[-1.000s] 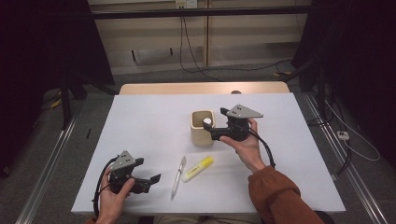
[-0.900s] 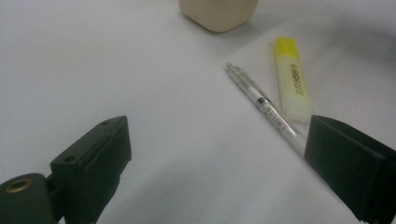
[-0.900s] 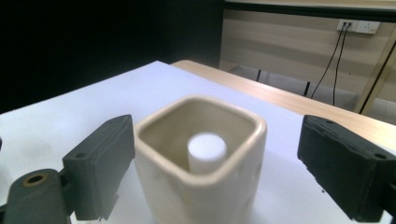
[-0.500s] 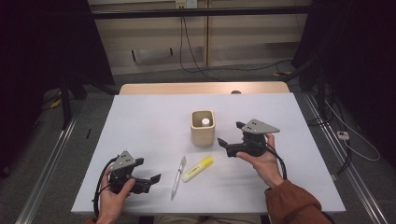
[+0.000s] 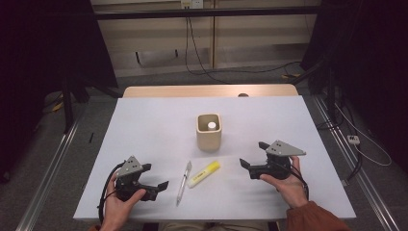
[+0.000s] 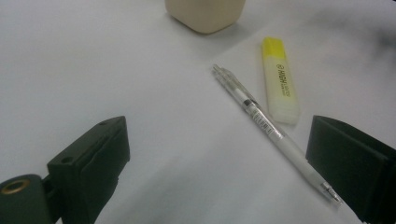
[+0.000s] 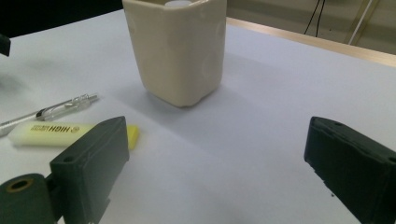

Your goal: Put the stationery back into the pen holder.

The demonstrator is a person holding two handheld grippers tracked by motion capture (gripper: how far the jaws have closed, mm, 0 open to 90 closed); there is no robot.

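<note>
Near the pen (image 5: 183, 175) and marker (image 5: 204, 173), the left gripper (image 5: 155, 179) and right gripper (image 5: 252, 155) gape wide, both holding nothing.

On the table (image 5: 144, 120) a cup (image 5: 209, 132) stands near the middle, with a small round thing (image 5: 211, 125) in it. Nearer than the cup lie a highlighter (image 5: 204, 173) and, just left of it, a pen (image 5: 183, 182). The left gripper (image 5: 156, 188) sits left of the pen, the right gripper (image 5: 254, 155) right of the highlighter.
</note>
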